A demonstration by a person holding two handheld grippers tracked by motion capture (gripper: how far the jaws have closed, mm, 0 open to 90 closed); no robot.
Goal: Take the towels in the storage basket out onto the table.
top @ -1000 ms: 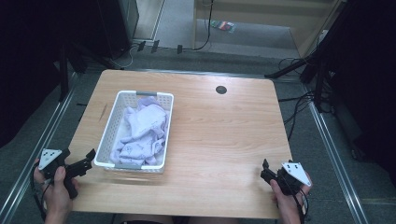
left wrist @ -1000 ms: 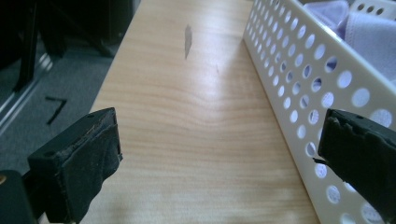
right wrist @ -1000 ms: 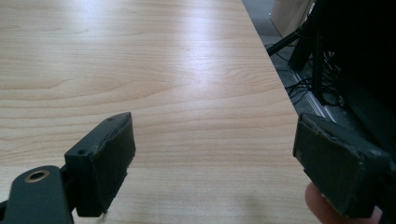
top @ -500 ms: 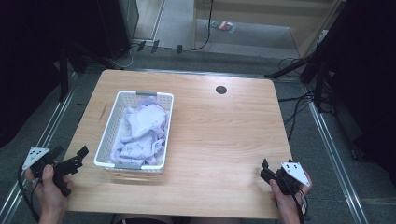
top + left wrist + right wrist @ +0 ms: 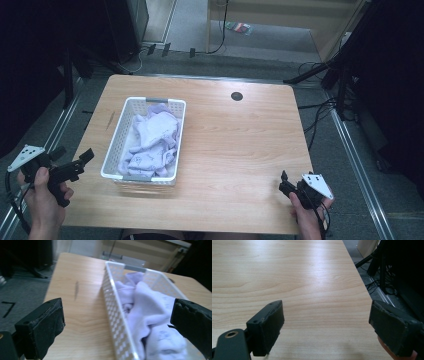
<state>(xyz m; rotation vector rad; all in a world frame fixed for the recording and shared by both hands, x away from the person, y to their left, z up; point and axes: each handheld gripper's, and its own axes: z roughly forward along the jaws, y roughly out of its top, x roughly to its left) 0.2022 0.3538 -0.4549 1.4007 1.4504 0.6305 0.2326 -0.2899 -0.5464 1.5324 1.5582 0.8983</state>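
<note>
A white perforated basket (image 5: 113,145) stands on the left half of the wooden table (image 5: 235,140), with crumpled lavender cloth (image 5: 152,137) piled inside. My left gripper (image 5: 74,155) hovers off the table's left front corner, open, pointing at the basket's near left side. In the left gripper view its jaws stand wide apart, framing the basket wall (image 5: 112,305) and the cloth (image 5: 150,307); the gripper (image 5: 117,322) holds nothing. My right gripper (image 5: 283,182) sits low at the table's front right, open and empty. In the right gripper view, this gripper (image 5: 329,327) has bare wood between its fingers.
A round black grommet (image 5: 236,96) sits near the table's far edge. A dark streak (image 5: 110,120) marks the wood left of the basket. Metal rails (image 5: 357,165) and cables (image 5: 320,112) run along the floor on both sides. The table's right edge (image 5: 362,290) lies close to my right gripper.
My left gripper has drawn back to the left, away from the basket's front corner and off the table's edge. The right gripper has stayed in place.
</note>
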